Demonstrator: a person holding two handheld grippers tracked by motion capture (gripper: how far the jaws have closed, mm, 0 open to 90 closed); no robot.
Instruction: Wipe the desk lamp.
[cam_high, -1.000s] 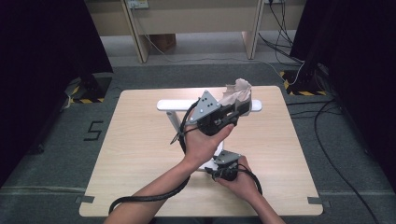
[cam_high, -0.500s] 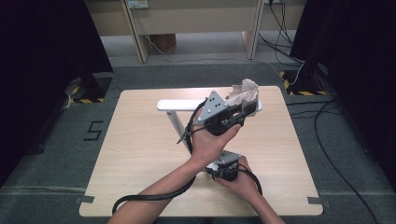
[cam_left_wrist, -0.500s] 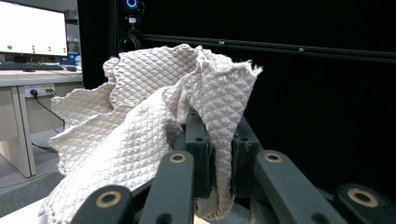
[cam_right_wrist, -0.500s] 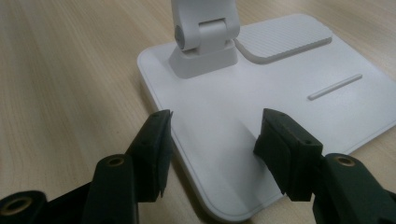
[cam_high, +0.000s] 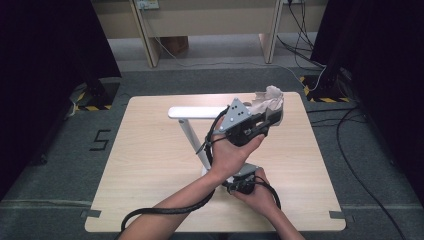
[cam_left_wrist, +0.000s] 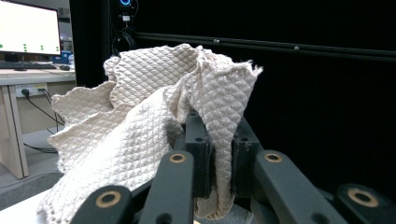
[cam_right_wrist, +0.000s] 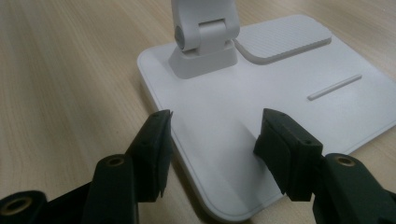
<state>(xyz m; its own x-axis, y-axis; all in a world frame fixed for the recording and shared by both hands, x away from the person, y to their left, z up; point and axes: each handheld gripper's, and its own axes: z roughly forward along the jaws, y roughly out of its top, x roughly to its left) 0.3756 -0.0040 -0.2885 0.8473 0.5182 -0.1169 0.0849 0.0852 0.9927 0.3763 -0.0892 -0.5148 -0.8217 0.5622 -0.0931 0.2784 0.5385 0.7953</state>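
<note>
On the table (cam_high: 150, 165) a white desk lamp stands with its head (cam_high: 195, 112) lying level towards the far edge and its arm (cam_high: 194, 142) slanting down to the base (cam_right_wrist: 299, 121) near the front; the left hand (cam_high: 231, 154) comes in from the bottom, crosses over the lamp and holds the left gripper (cam_high: 274, 116) raised above the table's far right part. Its jaws are pressed together on a fold of cloth (cam_left_wrist: 149, 126); in the left gripper view the quilted, cream cloth rises out of the pinch and spills to the left, its edge frayed, with a monitor (cam_left_wrist: 28, 28) on a desk behind it; in the high view the cloth (cam_high: 269, 100) bunches at the gripper's tip, near the far right corner. Lower down, the right hand (cam_high: 257, 192) keeps the right gripper (cam_right_wrist: 212, 154) low at the lamp's base; its jaws stand spread, one either side of the base's near corner; whether the pads touch the plate I cannot tell. The lamp's hinge (cam_right_wrist: 203, 37) sits just beyond them.
</note>
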